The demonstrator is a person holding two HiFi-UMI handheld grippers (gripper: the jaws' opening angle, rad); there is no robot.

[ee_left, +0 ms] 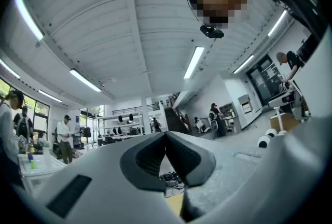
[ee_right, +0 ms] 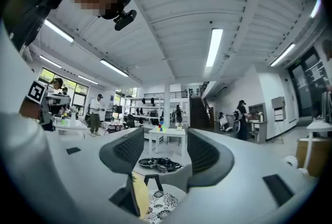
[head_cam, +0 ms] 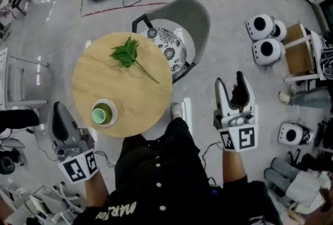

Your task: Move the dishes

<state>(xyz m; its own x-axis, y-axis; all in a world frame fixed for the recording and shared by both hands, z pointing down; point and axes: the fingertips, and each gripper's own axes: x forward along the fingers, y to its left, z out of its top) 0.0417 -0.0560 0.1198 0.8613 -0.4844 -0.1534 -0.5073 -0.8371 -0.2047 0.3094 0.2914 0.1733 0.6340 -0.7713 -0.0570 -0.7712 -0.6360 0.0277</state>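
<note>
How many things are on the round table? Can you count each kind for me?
Green cup: 1
White saucer: 1
Leafy green sprig: 1
Total: 3

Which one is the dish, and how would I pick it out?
Start at the round wooden table beside the grey chair. At its near left edge sits a small white dish holding a green cup. Its only neighbour, a leafy green sprig, lies flat toward the far side.
</note>
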